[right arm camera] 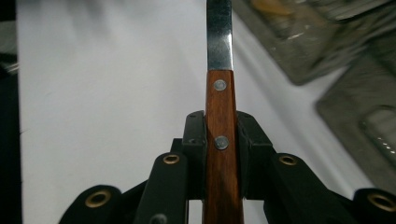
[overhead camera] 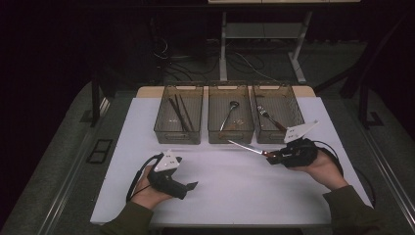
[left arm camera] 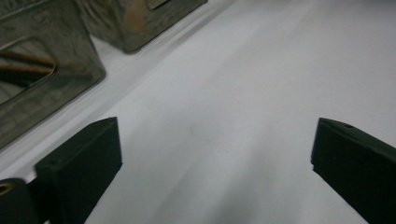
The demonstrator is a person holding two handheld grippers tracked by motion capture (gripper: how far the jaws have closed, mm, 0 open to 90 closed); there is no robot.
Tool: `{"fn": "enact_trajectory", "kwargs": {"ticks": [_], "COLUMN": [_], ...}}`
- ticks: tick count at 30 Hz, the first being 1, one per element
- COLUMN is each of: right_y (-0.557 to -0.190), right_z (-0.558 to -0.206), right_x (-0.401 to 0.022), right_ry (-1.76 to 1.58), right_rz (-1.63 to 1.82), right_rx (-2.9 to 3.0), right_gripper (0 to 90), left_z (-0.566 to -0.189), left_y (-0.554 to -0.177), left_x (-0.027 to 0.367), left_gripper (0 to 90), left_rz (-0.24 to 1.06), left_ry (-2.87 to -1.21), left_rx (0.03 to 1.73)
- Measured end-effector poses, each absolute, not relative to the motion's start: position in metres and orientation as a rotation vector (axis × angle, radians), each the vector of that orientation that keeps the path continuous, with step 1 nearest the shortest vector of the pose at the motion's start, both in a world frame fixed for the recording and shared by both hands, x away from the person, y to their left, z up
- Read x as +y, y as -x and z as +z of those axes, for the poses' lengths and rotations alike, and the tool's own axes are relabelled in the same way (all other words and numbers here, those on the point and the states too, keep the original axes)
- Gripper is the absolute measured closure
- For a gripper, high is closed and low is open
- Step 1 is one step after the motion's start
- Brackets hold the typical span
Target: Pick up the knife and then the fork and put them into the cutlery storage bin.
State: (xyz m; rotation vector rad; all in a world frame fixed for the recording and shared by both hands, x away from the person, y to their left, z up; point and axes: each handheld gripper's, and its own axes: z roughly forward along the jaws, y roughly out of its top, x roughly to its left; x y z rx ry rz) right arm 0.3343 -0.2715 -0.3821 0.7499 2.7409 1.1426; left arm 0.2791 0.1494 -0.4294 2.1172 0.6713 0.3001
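Two grippers work over a white worktop (overhead camera: 230,191). The left gripper (overhead camera: 192,186) has its fingers spread wide, empty. The right gripper (overhead camera: 270,157) has its fingers clamped on a wooden-handled knife (overhead camera: 247,147), blade pointing left toward the middle bin (overhead camera: 230,134). The bins' contents are dim.

One camera hangs above my side of the white table (overhead camera: 235,186), looking forward and down, far enough back to take in the whole top, the three bins (overhead camera: 230,119) at its far edge, and the floor beyond. The camera on my left gripper (left arm camera: 212,158) sits low and close over the sheet, facing a bin's wall (left arm camera: 46,88). The one on my right gripper (right arm camera: 220,149) looks along the knife (right arm camera: 219,116) toward the bins. All three views share the tabletop and bins.
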Motion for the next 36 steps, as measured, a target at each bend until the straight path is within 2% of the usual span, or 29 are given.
{"fn": "enact_trajectory", "kwargs": {"ticks": [22,36], "right_y": [-0.4,-0.452], "right_z": [-0.343,-0.358], "right_x": [-0.326,-0.322], "right_ry": [-1.183,-1.415], "right_rz": [1.142,0.95], "right_rx": [2.426,2.408], "right_gripper": [76.0,76.0], "left_z": [-0.431,-0.432], "left_y": [-0.277,-0.276], "left_x": [0.154,0.151], "left_gripper": [0.0,0.0], "left_rz": [0.298,0.277], "left_ry": [-2.105,-2.113], "left_rx": [0.704,0.682]}}
